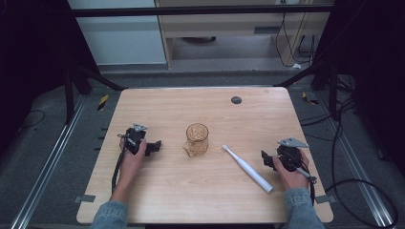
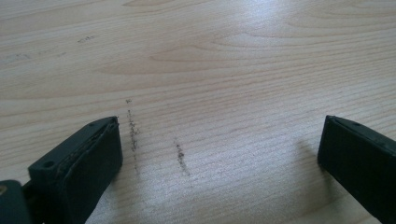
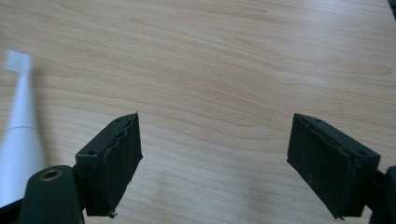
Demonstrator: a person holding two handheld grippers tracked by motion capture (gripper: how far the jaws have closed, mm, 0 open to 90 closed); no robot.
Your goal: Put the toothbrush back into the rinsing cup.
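An amber glass cup [image 1: 197, 139] stands upright near the middle of the wooden table [image 1: 200, 102]. A white electric toothbrush [image 1: 247, 168] lies flat to its right, head toward the cup; its head and neck also show at the left edge of the right gripper view [image 3: 16, 121]. My left gripper [image 1: 154, 147] rests on the table left of the cup, open, with bare wood between its jaws [image 2: 219, 149]. My right gripper [image 1: 266, 160] rests right of the toothbrush, open, nothing between its jaws [image 3: 215, 158].
A small dark round disc [image 1: 236, 99] sits near the table's far edge. Dark scuff marks [image 2: 180, 154] streak the wood in front of the left gripper. Cables trail on the floor right of the table [image 1: 353, 186].
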